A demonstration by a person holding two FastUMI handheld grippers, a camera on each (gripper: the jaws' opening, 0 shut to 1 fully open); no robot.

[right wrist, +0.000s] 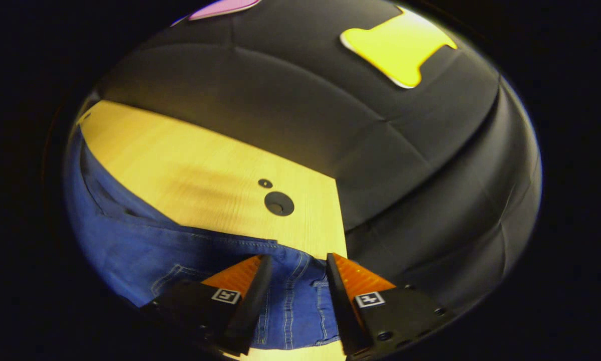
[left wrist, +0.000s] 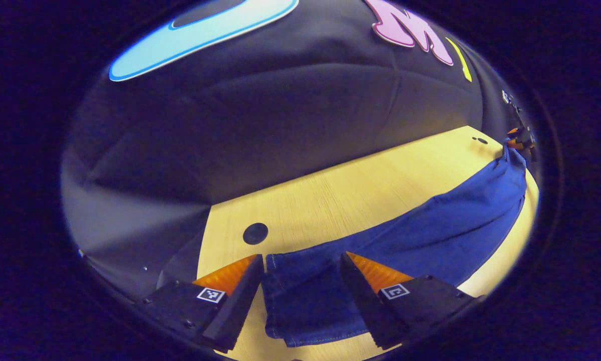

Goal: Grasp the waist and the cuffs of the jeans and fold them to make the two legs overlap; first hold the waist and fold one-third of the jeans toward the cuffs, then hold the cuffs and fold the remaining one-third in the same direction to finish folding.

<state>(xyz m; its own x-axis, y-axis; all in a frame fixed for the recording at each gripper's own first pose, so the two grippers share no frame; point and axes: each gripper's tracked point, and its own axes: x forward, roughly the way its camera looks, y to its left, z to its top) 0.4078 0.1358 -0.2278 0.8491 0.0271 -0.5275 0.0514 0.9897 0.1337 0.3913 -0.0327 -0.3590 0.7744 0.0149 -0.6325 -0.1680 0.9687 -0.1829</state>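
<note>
Blue jeans lie stretched along the wooden table, the legs laid one on the other. My left gripper stands open over the cuff end, whose hem lies between the fingers. At the far end of the jeans the other gripper shows small at the waist. In the right gripper view the waist, with belt loops and a pocket seam, sits between the spread fingers of my right gripper, which is open. Whether the tips touch the cloth, I cannot tell.
A round black hole is set in the table near the cuffs. Another hole with a small dot beside it lies beyond the waist. The black cloth wall hangs close behind the table's far edge and corners.
</note>
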